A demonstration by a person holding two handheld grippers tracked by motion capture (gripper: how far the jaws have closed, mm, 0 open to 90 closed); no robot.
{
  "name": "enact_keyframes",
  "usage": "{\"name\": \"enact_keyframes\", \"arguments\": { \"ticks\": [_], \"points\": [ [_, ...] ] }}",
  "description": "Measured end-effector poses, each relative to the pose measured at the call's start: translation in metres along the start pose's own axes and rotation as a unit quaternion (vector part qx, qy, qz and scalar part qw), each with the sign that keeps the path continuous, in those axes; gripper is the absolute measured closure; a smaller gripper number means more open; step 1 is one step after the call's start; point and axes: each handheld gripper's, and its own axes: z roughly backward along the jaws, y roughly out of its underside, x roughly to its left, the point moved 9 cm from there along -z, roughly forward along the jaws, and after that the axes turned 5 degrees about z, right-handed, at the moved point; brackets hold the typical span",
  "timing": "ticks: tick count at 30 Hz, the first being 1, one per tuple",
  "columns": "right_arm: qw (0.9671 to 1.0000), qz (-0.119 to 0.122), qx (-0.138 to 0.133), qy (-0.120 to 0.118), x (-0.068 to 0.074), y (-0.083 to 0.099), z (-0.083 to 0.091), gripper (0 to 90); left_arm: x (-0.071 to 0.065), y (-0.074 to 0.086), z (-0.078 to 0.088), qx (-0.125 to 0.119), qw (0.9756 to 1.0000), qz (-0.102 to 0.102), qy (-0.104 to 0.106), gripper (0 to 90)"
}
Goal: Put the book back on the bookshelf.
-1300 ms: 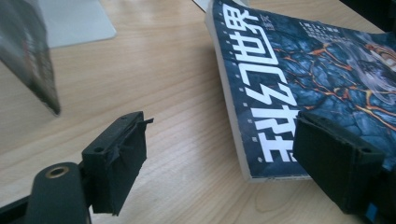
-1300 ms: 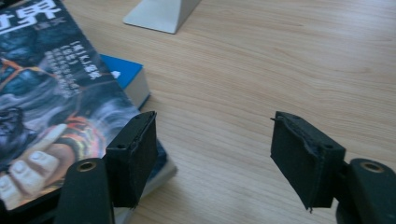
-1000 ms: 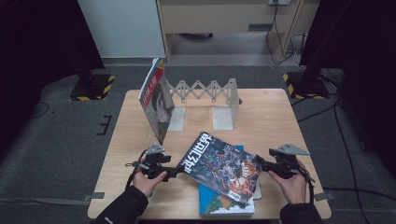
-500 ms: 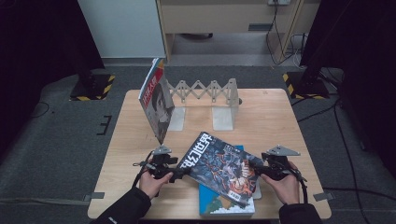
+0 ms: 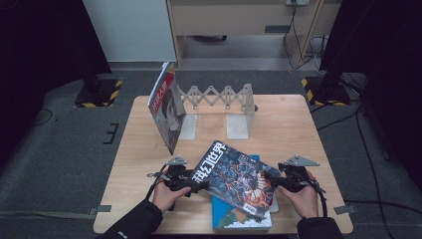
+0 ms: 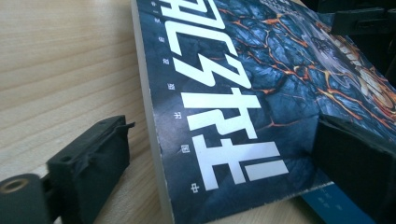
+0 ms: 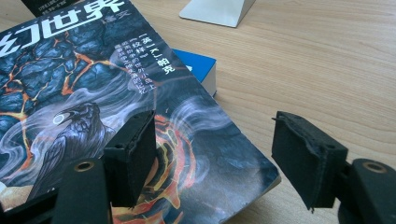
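At the bottom middle of the frame, a dark book with white letters and orange cracks lies slanted on a blue book on the worktop. Both claws are released. The left claw, jaws just opening, straddles its edge, and the right claw its corner; squeeze both evenly, then lift slowly.

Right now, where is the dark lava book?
In the high view, the dark lava book lies near the table's front edge, atop a blue book, between both grippers.
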Motion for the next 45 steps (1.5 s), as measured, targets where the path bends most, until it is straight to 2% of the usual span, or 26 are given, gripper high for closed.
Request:
{"name": "enact_keyframes", "arguments": {
  "ticks": [5,11,13,18,22,26,31,34,41,45],
  "points": [
    [1.0000,-0.002,-0.002,-0.001,0.000,0.000,0.000,30.6,-0.005,0.001,-0.005,-0.002,1.0000,0.006,0.003,3.6],
    [1.0000,0.003,-0.002,0.000,0.000,0.000,0.000,30.6,-0.009,0.001,-0.008,-0.012,0.9996,-0.001,0.026,7.0],
    [1.0000,0.003,-0.002,0.000,0.000,0.000,0.000,30.6,-0.011,0.001,-0.006,-0.009,0.9996,0.002,0.027,11.4],
    [1.0000,0.002,-0.001,-0.001,0.000,0.000,0.000,30.6,-0.011,-0.001,-0.003,-0.003,0.9998,-0.010,0.016,12.3],
    [1.0000,0.002,-0.002,0.000,-0.001,0.000,0.000,30.6,-0.010,-0.003,0.004,0.001,0.9998,0.010,0.019,23.3],
    [1.0000,-0.001,-0.004,0.001,-0.001,0.001,0.000,30.7,-0.013,-0.007,0.012,0.003,0.9995,0.017,0.025,31.6],
    [0.9999,-0.004,-0.008,0.006,-0.003,0.002,0.000,31.2,-0.025,-0.018,0.026,-0.030,0.9975,0.024,0.058,44.0],
    [0.9999,-0.005,-0.008,0.006,-0.003,0.002,0.000,31.4,-0.029,-0.021,0.028,-0.030,0.9977,0.017,0.058,45.0],
    [0.9999,-0.006,-0.011,0.007,-0.002,0.002,0.000,32.0,-0.031,-0.027,0.027,-0.019,0.9967,0.033,0.072,48.9],
    [0.9999,-0.007,-0.011,0.008,-0.002,0.002,0.000,32.0,-0.030,-0.029,0.023,-0.012,0.9965,0.038,0.073,48.8]
  ]
}}
